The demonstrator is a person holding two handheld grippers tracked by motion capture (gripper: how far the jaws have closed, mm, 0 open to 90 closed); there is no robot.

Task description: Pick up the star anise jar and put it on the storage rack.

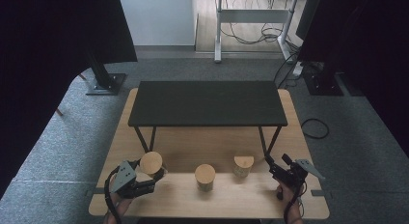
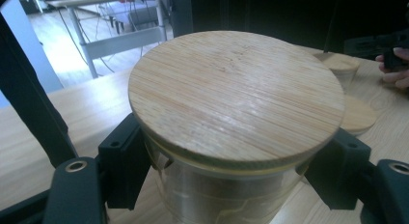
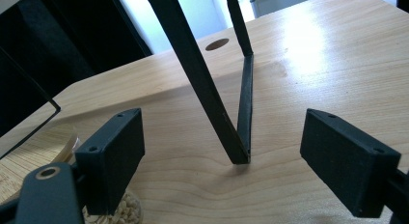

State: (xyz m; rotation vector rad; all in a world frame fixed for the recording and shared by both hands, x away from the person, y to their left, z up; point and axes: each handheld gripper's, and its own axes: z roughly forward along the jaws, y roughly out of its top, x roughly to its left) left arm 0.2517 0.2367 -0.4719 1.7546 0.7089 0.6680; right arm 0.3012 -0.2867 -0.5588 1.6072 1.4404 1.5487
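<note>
Left hand-held gripper (image 2: 231, 185) is clamped on a glass jar (image 2: 226, 195) with a round wooden lid (image 2: 236, 93), one black jaw pressed on each side of the glass just under the lid. That jar sits at the near left part of the tabletop (image 1: 212, 147), left of the middle jar (image 1: 205, 177). A third jar (image 1: 243, 166) stands to the right of the middle jar. Right hand-held gripper (image 3: 241, 151) waits further right, past the third jar, with its jaws wide apart and nothing between them but bare wood and a thin black leg (image 3: 202, 84) of the small dark shelf (image 1: 207, 103) behind the middle jar. It looks like the grab is done, so the next move is a slow, straight lift to keep the jar upright.
</note>
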